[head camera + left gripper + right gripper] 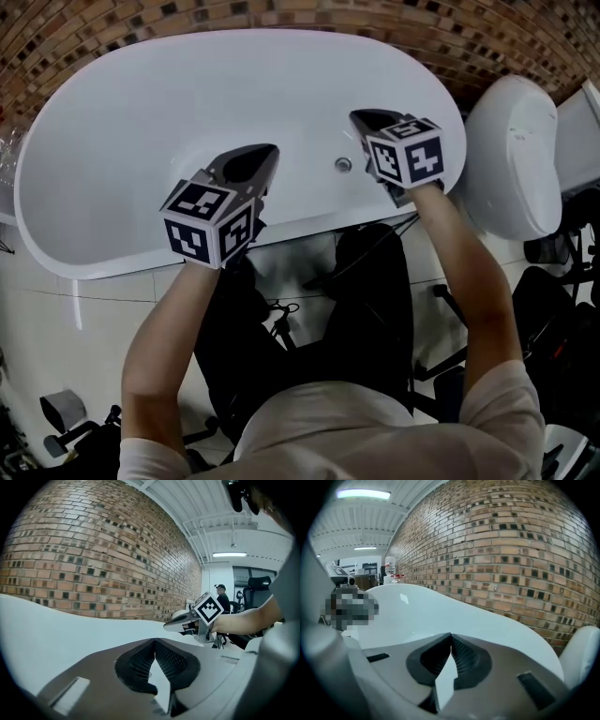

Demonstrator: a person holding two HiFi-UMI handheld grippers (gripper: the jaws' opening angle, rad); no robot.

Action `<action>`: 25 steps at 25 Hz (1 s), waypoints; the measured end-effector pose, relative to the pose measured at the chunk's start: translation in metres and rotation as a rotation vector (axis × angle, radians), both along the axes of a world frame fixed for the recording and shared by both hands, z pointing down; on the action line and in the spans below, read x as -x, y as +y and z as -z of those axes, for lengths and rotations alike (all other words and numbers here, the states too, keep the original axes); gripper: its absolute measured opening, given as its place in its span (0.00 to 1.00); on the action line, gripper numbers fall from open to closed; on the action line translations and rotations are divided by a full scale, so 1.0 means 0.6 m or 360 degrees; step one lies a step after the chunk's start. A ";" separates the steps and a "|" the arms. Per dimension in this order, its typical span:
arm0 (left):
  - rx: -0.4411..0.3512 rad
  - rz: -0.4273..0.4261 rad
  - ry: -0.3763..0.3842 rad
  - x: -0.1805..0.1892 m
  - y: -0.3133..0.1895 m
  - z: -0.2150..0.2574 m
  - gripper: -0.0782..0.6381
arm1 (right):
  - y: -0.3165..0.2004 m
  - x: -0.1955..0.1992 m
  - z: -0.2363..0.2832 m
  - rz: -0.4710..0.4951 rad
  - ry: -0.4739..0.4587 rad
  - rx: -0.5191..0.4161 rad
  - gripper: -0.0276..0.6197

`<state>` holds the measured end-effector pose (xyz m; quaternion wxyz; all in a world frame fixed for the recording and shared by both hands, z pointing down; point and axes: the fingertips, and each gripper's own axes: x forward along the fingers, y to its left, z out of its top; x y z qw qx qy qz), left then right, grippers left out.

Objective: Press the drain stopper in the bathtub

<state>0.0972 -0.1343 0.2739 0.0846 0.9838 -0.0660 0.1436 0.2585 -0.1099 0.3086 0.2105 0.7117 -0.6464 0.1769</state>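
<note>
The drain stopper (343, 165) is seen only in the head view, as a small round metallic disc whose detail cannot be made out. It is set in the white inside of the bathtub (112, 141), by the near rim, between the grippers and nearer the right one. In both gripper views the tub's floor is hidden behind the jaws. The left gripper (267, 152) and the right gripper (360, 117) are held over the tub, each with jaws pressed together on nothing. A toilet (511, 155) is cut off at the right edge.
</note>
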 end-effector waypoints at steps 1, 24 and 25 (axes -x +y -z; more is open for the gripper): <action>0.0007 0.0002 -0.0006 -0.006 -0.003 -0.005 0.12 | -0.003 -0.007 -0.006 -0.0003 -0.0005 0.0007 0.07; 0.0107 -0.0011 -0.0159 -0.129 -0.054 -0.085 0.12 | -0.089 -0.154 -0.134 -0.0111 -0.0021 0.0235 0.07; 0.0115 -0.0011 -0.0169 -0.131 -0.056 -0.091 0.12 | -0.093 -0.157 -0.143 -0.0110 -0.0017 0.0257 0.07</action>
